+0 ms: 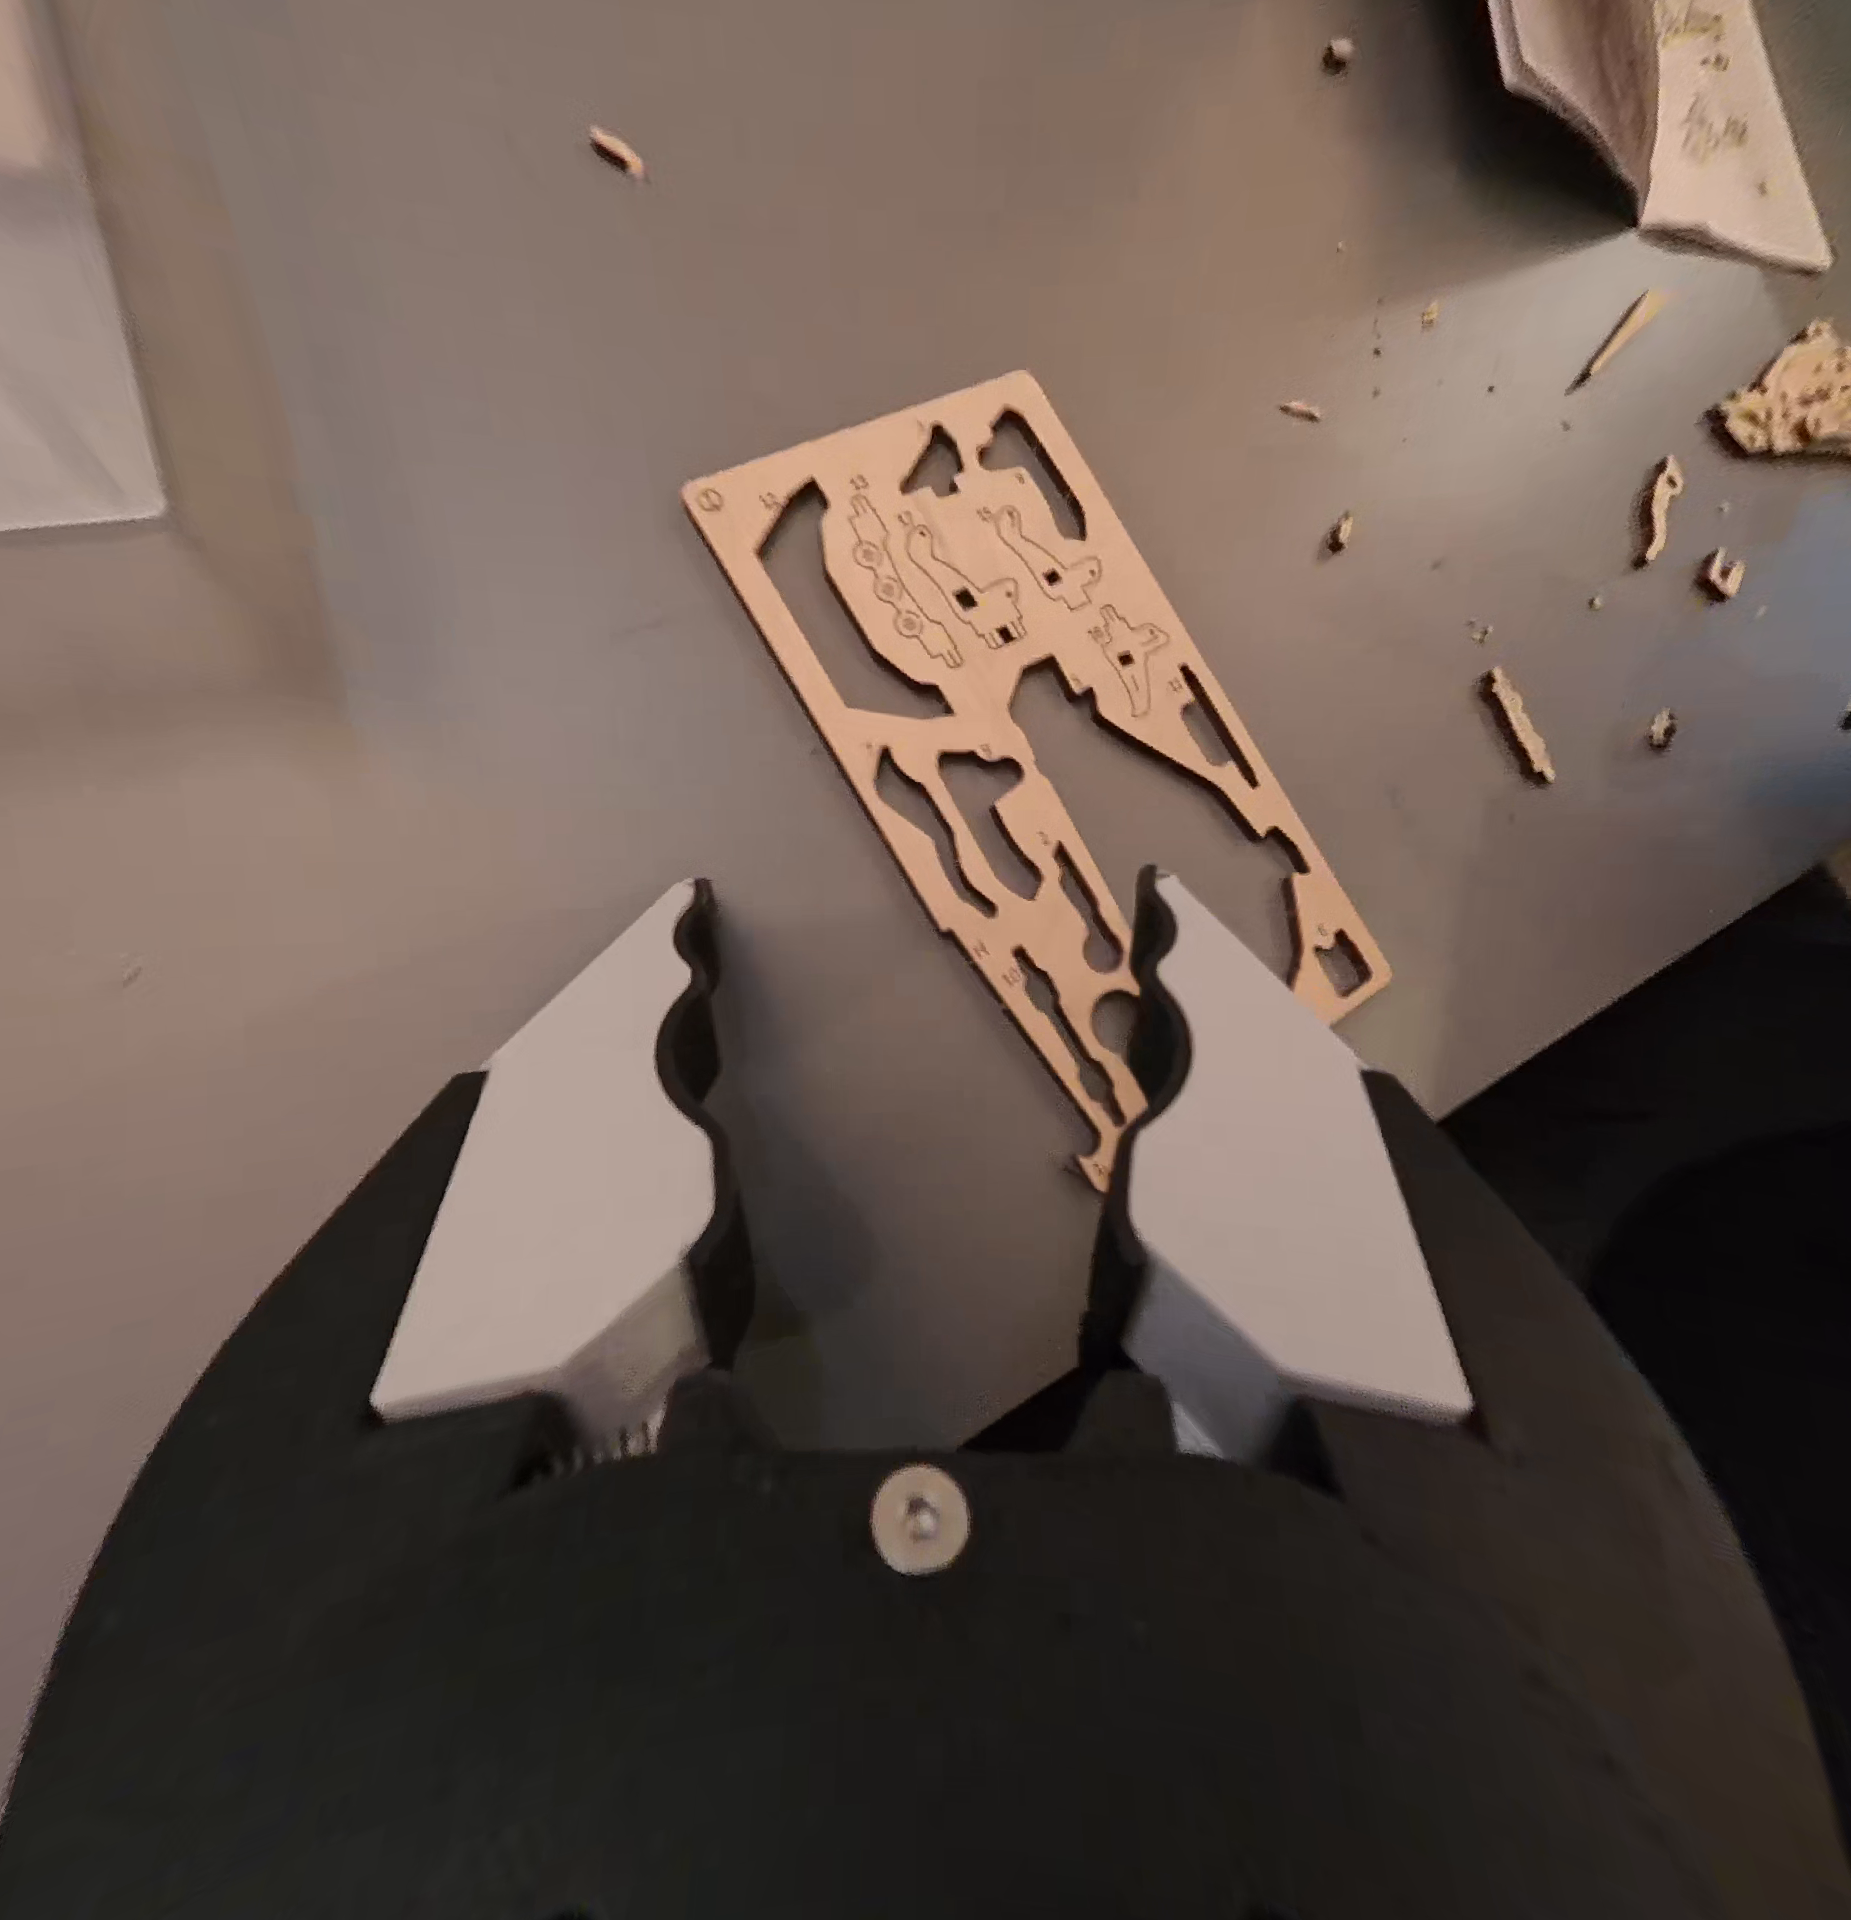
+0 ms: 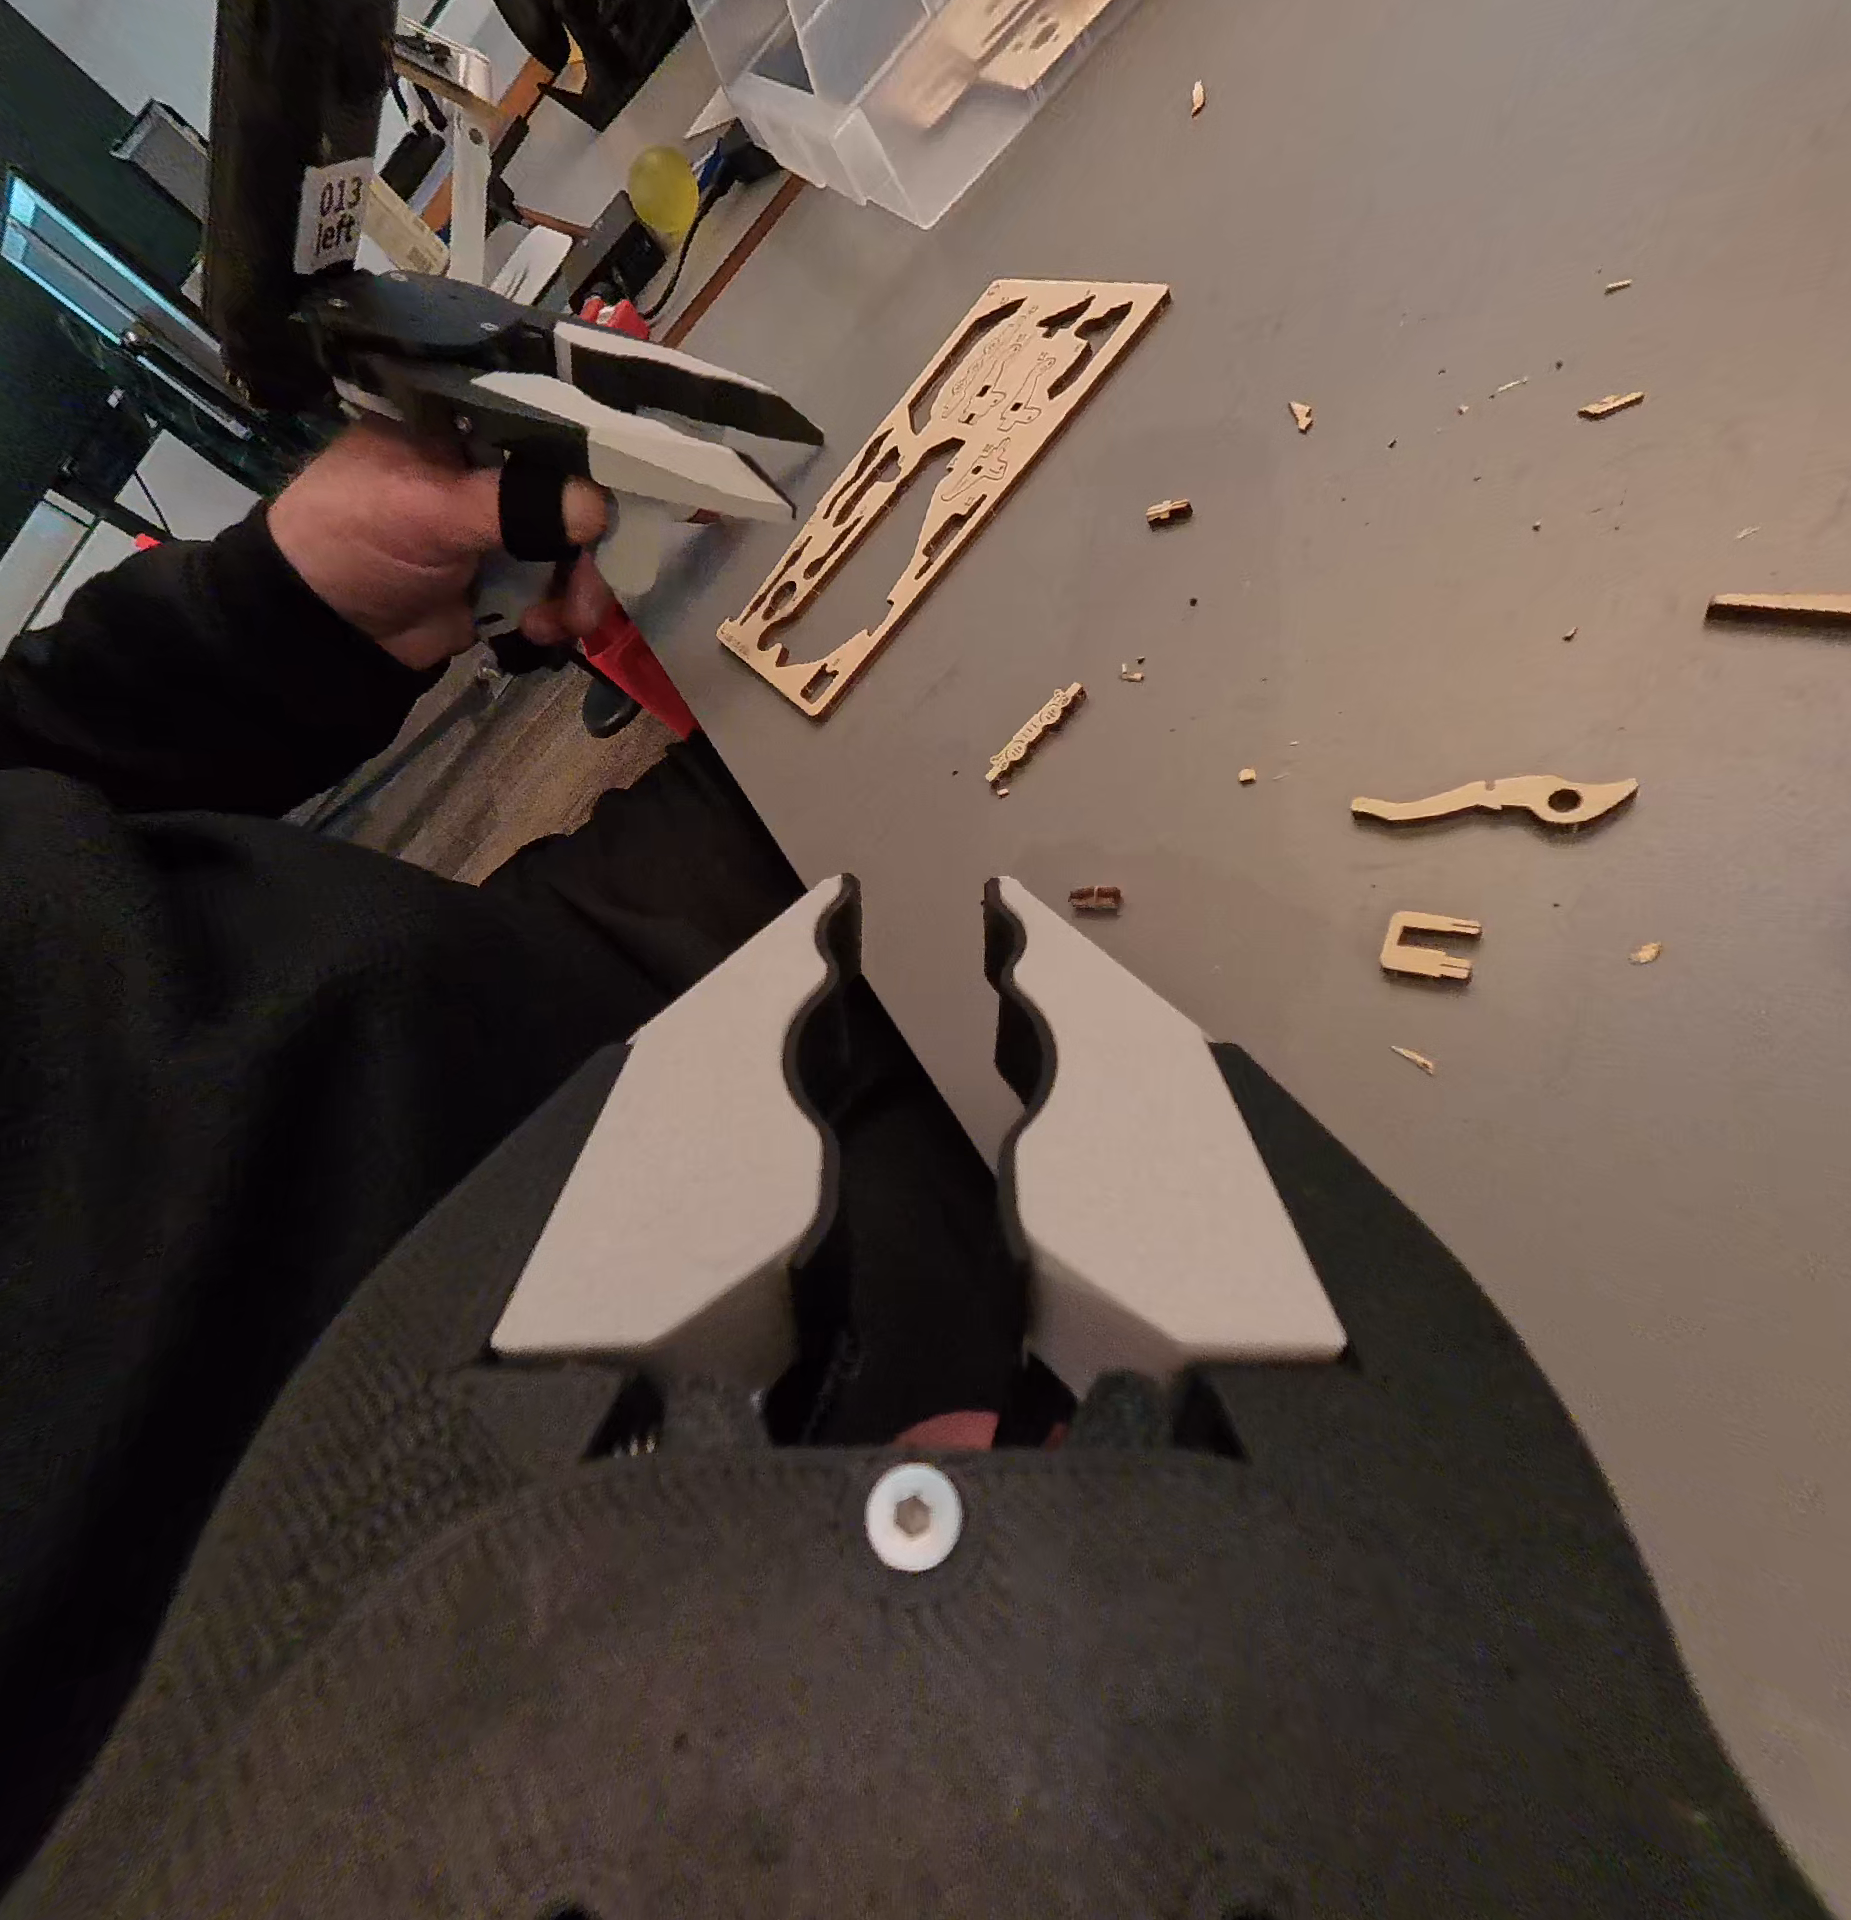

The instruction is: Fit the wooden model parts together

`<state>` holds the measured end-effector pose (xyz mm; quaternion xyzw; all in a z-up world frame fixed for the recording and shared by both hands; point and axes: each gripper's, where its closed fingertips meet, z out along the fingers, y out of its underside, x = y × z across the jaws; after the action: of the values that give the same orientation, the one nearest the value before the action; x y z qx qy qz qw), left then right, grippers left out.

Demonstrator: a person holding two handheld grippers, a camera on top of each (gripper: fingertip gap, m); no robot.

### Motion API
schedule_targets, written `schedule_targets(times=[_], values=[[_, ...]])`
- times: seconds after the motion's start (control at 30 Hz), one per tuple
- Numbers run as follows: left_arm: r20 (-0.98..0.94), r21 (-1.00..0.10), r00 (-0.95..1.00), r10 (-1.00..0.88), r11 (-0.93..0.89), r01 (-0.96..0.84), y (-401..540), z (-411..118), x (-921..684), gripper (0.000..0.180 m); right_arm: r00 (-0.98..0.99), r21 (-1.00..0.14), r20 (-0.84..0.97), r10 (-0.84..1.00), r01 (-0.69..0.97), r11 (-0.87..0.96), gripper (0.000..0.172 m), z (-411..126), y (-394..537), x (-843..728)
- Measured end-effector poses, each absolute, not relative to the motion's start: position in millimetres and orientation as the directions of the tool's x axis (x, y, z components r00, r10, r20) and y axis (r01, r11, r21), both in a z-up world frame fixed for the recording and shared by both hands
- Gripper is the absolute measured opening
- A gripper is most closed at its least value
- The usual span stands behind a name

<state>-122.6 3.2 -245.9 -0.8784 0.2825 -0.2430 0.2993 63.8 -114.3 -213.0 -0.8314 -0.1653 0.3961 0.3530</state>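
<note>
A thin wooden parts sheet [image 1: 988, 686] with many cut-out holes lies flat on the grey table [image 1: 485, 727]. My left gripper [image 1: 923, 883] hovers over its near end, jaws wide open, nothing between them. The right wrist view shows the same sheet [image 2: 988, 400] and the left gripper [image 2: 805, 473] open just above its corner, held by a hand. My right gripper [image 2: 921, 883] hangs over the table's edge, jaws a little apart and empty. Loose parts lie to its right: a curved piece with a hole [image 2: 1492, 805], a U-shaped piece [image 2: 1425, 945] and an engraved strip [image 2: 1035, 727].
Small wood chips and offcuts are scattered across the table [image 2: 1316, 520]. A clear plastic box [image 2: 900, 135] stands at the far edge. A paper booklet [image 1: 1721, 135] and a rough wooden lump [image 1: 1804, 405] lie at the right. The person's dark sleeve [image 2: 173, 675] is left of the table edge.
</note>
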Motion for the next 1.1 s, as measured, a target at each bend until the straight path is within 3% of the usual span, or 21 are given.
schedule_targets(times=[0.1, 0.47, 0.73, 1.1], values=[[0.319, -0.676, 0.716, -0.621, -0.679, -0.287, 10, -239, -131, 0.071, 0.634, -0.714, -0.544, 0.549, -0.007, -0.700, 0.021, -216, -113, 65], [0.229, -0.655, 0.706, -0.670, -0.642, -0.397, 10, -250, -141, 0.058, 0.634, -0.710, -0.547, 0.547, -0.006, -0.704, 0.021, -219, -112, 63], [0.115, -0.647, 0.688, -0.717, -0.579, -0.496, 9, -252, -144, 0.061, 0.634, -0.711, -0.542, 0.551, 0.003, -0.703, 0.022, -220, -113, 62], [0.095, -0.664, 0.620, -0.779, -0.514, -0.543, -1, -244, -134, 0.067, 0.632, -0.714, -0.539, 0.557, 0.007, -0.700, 0.022, -219, -113, 62]])
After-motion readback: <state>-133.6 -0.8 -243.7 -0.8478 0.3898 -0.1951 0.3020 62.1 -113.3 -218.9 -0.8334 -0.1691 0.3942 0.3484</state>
